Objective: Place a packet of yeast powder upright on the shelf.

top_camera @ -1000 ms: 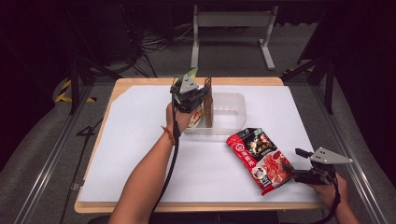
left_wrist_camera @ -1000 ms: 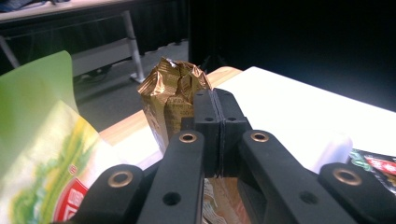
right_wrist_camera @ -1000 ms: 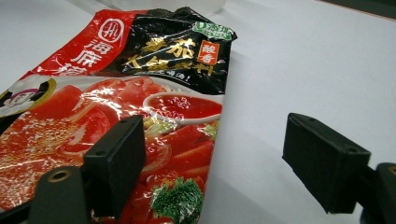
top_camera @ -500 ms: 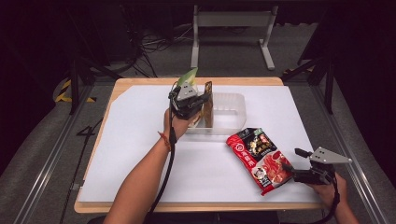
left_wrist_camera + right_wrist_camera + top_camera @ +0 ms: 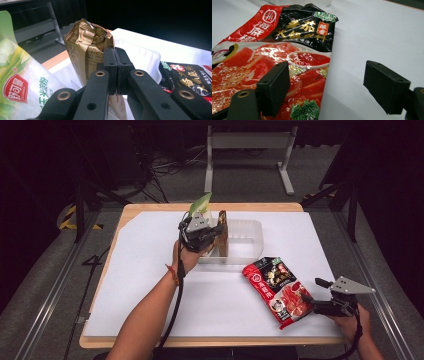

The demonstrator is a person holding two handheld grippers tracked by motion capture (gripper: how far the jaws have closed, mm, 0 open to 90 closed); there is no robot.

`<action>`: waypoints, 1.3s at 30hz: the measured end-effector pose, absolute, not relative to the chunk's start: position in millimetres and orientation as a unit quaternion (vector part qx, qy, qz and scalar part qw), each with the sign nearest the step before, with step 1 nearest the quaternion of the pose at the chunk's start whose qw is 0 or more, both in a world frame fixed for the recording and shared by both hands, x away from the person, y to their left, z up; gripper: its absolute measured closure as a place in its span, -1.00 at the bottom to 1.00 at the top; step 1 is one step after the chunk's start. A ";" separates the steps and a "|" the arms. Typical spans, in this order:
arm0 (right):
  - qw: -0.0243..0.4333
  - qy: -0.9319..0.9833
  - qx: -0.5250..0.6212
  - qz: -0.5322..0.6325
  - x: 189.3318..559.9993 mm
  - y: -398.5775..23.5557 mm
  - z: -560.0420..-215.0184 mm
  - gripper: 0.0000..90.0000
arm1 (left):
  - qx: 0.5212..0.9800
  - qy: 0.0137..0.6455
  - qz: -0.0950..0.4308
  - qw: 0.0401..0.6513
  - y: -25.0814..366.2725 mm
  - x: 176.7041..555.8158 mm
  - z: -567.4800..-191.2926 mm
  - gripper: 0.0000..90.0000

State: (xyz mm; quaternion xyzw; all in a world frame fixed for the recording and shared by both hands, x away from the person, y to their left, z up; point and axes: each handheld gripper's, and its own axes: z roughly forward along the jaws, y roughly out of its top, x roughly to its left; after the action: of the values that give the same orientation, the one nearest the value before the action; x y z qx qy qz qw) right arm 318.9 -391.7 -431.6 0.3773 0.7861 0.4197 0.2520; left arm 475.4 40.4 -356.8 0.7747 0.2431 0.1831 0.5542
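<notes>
- Gripping nothing visible, left claw point(image 5: 212, 231) clenched, jaws pressed flat together just in front of the gold packet point(image 5: 87, 50); whether any packet edge was pinched between them could not be told.
- Stood upright at the 9 o'clock end of the clear plastic tray point(image 5: 247, 240), gold packet with crumpled top, at about 12 o'clock of the table point(image 5: 150, 295).
- Leaned beside the gold packet on its 9 o'clock side, green-and-white pouch point(image 5: 200, 204), partly behind the left claw in the high view.
- Lay flat on the white table surface at about 4 o'clock, red-and-black soup-base packet point(image 5: 277, 287), just below the tray.
- Spread wide and released, right claw point(image 5: 327, 90), one jaw over the red packet's edge, the other over bare table, holding nothing.
- Rested at about 5 o'clock in the high view, right claw, just beside the red packet's lower end.
</notes>
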 end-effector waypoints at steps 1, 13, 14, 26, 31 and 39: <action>0.252 0.786 0.377 0.420 319.0 -391.7 -431.7 -0.52 | 0.777 0.241 0.185 0.551 40.5 474.6 -356.7 0.98; 0.252 0.786 0.377 0.420 319.8 -390.3 -431.0 -0.52 | 0.783 0.236 0.186 0.545 39.5 470.9 -356.7 0.98; 0.252 0.786 0.376 0.420 320.1 -390.1 -431.0 -0.52 | 0.783 0.236 0.186 0.545 39.7 470.8 -356.7 0.98; 0.252 0.787 0.376 0.419 320.6 -389.7 -431.0 -0.52 | 0.784 0.234 0.190 0.543 40.3 469.7 -356.9 0.97; 0.252 0.788 0.374 0.419 320.4 -389.3 -430.9 -0.52 | 0.785 0.232 0.191 0.541 41.2 468.0 -356.3 0.95; 0.250 0.787 0.374 0.422 320.5 -389.8 -430.9 -0.50 | 0.788 0.218 0.198 0.540 46.0 462.3 -351.1 0.84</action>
State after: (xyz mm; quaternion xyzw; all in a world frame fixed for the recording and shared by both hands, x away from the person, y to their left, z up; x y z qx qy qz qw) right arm 320.5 -389.8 -430.9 0.3742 0.7867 0.4223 0.2503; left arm 462.3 46.0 -351.1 0.7883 0.2178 0.1983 0.5403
